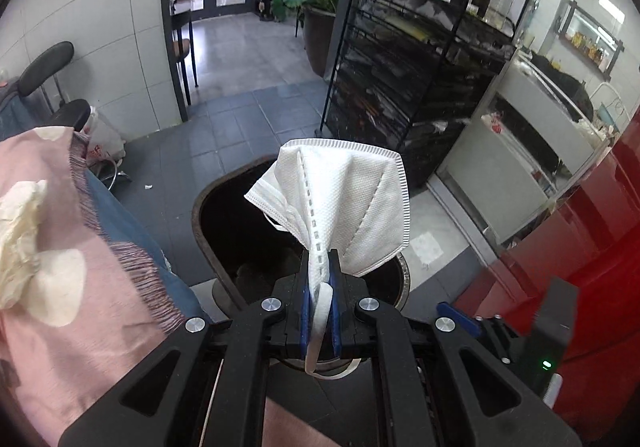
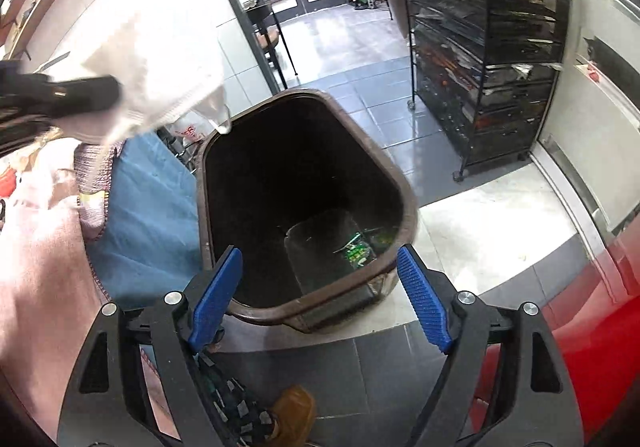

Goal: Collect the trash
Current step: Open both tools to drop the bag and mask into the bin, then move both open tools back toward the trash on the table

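Left hand-held gripper point(image 1: 320, 279) is clamped tight on a white face mask point(image 1: 340, 207), dangling it right over the brown trash bin point(image 2: 304, 207). Right hand-held gripper point(image 2: 320, 295) is wide open, holding nothing, just above the bin's near rim. The ear loop is threaded between the pads, so I'd guess it could snag on release and the mask might drop beside the bin.

At centre frame I see a white, dimple-textured fabric face mask point(image 1: 340, 203) with ribbed edges, pinched between blue ribbed fingers point(image 1: 306, 299) on black arms. Below it sits a brown-rimmed plastic bin point(image 2: 404, 203), black inside, with green-printed wrappers point(image 2: 356, 251) at its bottom. At left, a pink cloth point(image 1: 80, 287) shows cream spots over blue fabric point(image 2: 148, 207). The floor tiles point(image 1: 224, 115) are grey-blue.
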The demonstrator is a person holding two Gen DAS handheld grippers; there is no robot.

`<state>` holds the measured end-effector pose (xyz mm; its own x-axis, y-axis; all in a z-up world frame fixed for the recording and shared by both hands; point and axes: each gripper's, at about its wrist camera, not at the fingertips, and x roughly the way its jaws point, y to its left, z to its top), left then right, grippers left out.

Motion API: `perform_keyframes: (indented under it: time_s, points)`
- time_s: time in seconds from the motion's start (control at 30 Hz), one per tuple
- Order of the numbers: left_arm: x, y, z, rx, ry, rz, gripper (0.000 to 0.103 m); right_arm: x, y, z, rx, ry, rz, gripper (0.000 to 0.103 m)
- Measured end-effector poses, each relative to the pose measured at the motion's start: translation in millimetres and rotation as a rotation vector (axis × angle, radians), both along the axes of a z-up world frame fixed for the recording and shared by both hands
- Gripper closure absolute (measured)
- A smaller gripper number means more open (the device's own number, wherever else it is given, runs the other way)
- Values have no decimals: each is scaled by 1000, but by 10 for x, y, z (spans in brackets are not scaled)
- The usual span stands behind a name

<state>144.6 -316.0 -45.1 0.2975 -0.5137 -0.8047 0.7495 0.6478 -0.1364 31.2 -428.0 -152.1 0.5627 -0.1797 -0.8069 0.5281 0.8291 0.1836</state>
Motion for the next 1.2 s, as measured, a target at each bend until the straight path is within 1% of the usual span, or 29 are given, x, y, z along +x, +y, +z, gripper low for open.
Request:
perform_keyframes:
  time_s: [0.1,0.17,0.2,0.23,0.27,0.3,0.37,0.43,0.53,0.7,0.8,0.9,1.0,1.07,1.2]
  points:
    - [39,-125,-92,44,4,-8,95,-52,-30,21,5,0,-16,23]
    - [80,-184,-145,48,39,-18,89,-72,-47,29,10,-2,-21,23]
    - [90,-193,-163,49,48,-22,72,-77,-46,28,8,-1,-22,22]
    - [95,-199,-176,51,45,-16,44,-78,-50,33,7,-1,-23,22]
    - [89,-182,-177,48,28,-4,32,-81,-53,36,6,-1,-24,21]
    - [76,-163,-168,40,8,7,24,-83,-59,37,6,-2,-26,20]
    - [41,-126,-141,40,-24,5,21,-80,-79,29,8,-2,-31,20]
    - [30,-131,-114,40,-40,1,15,-77,-94,33,12,-1,-38,20]
    - [-14,-114,-39,27,-78,5,13,-83,-87,57,18,-6,-37,19]
    - [-175,5,193,-5,-152,-12,9,-90,-55,120,23,-17,-28,18]
    - [-287,158,341,-30,-197,-23,6,-87,-7,201,21,-36,-16,17]
    - [-366,370,450,-63,-213,-2,6,-57,76,288,19,-54,10,16]
    - [-406,647,520,-90,-224,46,6,-12,187,382,22,-76,43,16]
    - [-443,807,552,-99,-237,74,6,31,286,453,23,-91,75,16]
    - [-498,1174,609,-98,-294,156,6,128,538,625,19,-127,151,16]
